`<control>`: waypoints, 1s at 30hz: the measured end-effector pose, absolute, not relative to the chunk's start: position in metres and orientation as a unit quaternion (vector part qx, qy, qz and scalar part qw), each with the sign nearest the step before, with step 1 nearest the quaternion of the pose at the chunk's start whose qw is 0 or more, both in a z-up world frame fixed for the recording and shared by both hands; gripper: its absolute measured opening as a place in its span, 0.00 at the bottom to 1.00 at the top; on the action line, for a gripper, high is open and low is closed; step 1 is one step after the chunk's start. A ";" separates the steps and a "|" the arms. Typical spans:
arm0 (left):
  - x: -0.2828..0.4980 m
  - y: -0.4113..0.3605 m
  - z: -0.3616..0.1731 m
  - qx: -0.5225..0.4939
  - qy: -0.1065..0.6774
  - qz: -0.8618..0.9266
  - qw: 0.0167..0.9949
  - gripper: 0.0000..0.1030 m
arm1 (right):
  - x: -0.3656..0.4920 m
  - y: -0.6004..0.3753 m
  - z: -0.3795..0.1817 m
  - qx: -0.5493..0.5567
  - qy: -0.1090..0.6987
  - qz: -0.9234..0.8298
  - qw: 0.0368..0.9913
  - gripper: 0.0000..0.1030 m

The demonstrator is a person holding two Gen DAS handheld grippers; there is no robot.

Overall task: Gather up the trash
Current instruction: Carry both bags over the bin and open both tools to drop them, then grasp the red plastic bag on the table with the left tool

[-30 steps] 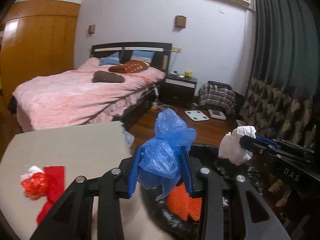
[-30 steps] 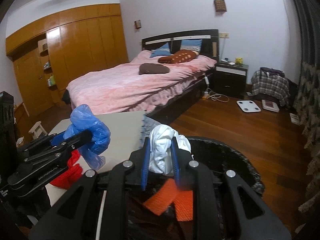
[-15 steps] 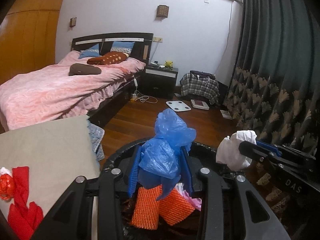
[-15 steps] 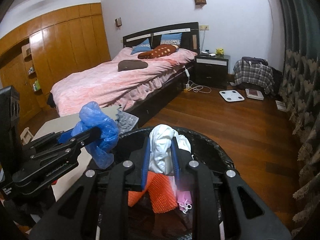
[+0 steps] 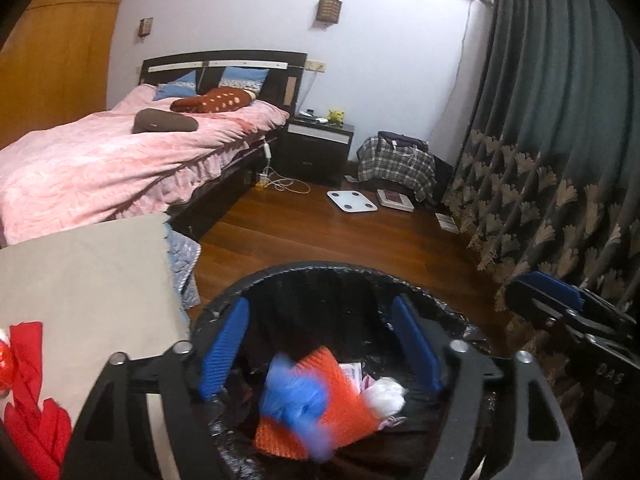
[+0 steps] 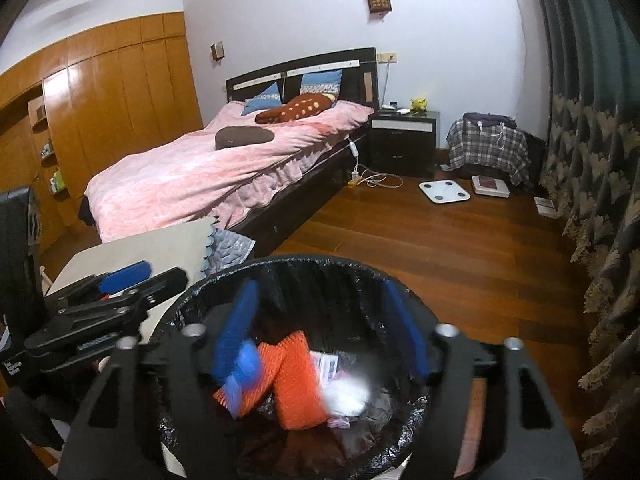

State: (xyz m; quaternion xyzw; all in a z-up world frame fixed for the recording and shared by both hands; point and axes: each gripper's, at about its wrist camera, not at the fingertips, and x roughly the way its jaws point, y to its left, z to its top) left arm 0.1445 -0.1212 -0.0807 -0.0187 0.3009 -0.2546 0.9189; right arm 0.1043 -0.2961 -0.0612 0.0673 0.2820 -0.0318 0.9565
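Over the open mouth of the black-lined bin (image 5: 320, 270), both tools are held with their blue pads spread wide and nothing between them. The left tool (image 5: 320, 344) is seen from its own camera with its fingers (image 5: 224, 346) well apart, and the blue plastic bag (image 5: 296, 404) is found below and between them, blurred, over the orange mesh (image 5: 344, 400) inside the bin. From the right wrist view the same blue plastic bag (image 6: 242, 368) appears just under the left-hand pad of the right tool (image 6: 324, 328), beside the orange mesh (image 6: 296, 384). The white wad (image 6: 346, 394) is seen below the right tool, blurred, toward the right side of the bin (image 6: 304, 262), next to the mesh; in the left view the white wad (image 5: 384, 396) lies at the right of the mesh, near the right-hand pad. Whether either piece is resting on the contents cannot be told from the blur. The right tool (image 5: 548, 292) is visible beyond the bin's right rim, released. The left tool (image 6: 132, 278) is visible at the bin's left rim, also released. On the surface (image 5: 80, 280), at its near left edge, red trash (image 5: 28, 392) is left lying, well apart from both tools.
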 end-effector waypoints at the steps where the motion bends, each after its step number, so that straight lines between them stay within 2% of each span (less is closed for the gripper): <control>1: 0.144 -0.117 -0.080 -0.019 0.300 -0.252 0.920 0.77 | 0.103 -0.296 -0.061 0.067 0.280 -0.035 0.957 0.87; 2: 0.142 -0.113 -0.078 -0.019 0.297 -0.248 0.922 0.78 | 0.102 -0.295 -0.060 0.068 0.279 -0.037 0.957 0.92; 10: 0.130 -0.056 -0.062 -0.019 0.271 -0.192 0.943 0.86 | 0.099 -0.278 -0.047 0.062 0.268 -0.027 0.961 0.95; 30: 0.094 0.093 -0.067 -0.035 0.256 -0.043 0.965 0.87 | 0.137 -0.148 -0.049 0.031 0.282 0.077 0.956 0.95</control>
